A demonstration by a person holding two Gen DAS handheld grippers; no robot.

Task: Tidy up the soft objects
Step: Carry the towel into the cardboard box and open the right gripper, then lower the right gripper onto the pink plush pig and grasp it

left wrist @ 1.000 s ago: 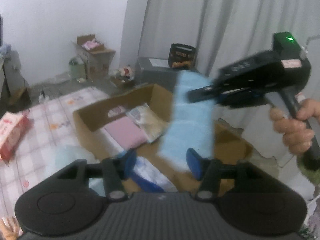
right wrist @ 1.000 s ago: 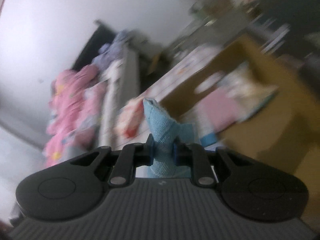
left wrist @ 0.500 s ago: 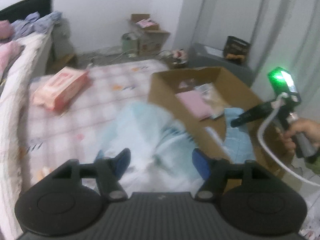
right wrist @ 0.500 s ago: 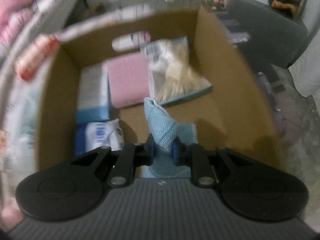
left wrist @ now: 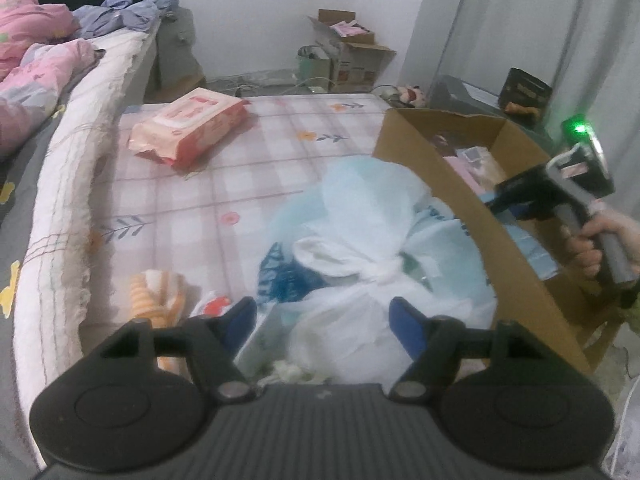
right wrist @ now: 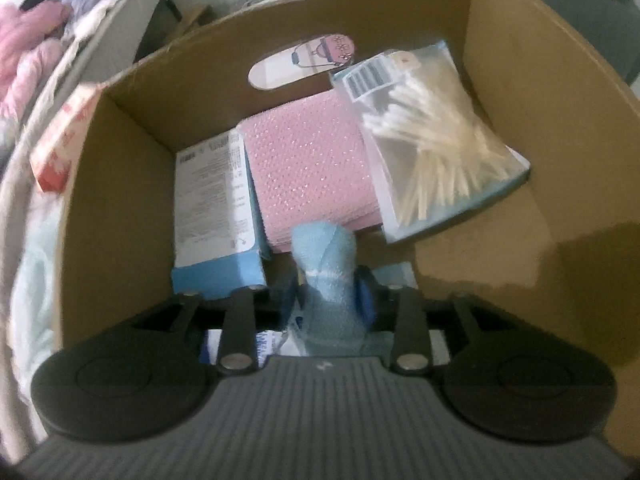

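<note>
Pointing down into the cardboard box point(right wrist: 120, 200), my right gripper point(right wrist: 326, 292) has its jaws opening. The light blue cloth point(right wrist: 324, 248) stands loosely between its blue fingers, low over the box floor. Inside lie a pink textured pad point(right wrist: 308, 168), a bag of cotton swabs point(right wrist: 432, 148) and a blue and white carton point(right wrist: 216, 200). My left gripper point(left wrist: 322, 312) hovers over a knotted white plastic bag point(left wrist: 360, 216) on the bed beside the box point(left wrist: 432, 168). Its jaws are opening and grip nothing.
A pink wipes pack point(left wrist: 192, 124) lies further back on the checked sheet point(left wrist: 200, 208). An orange striped cloth point(left wrist: 156, 300) sits near my left finger. A hand point(left wrist: 588, 248) holds the right tool over the box. Pink bedding point(left wrist: 36, 60) is at far left.
The right gripper dropped into the box with the blue cloth, and its jaws parted. The left gripper swung away from the box to above the plastic bag, jaws wider.
</note>
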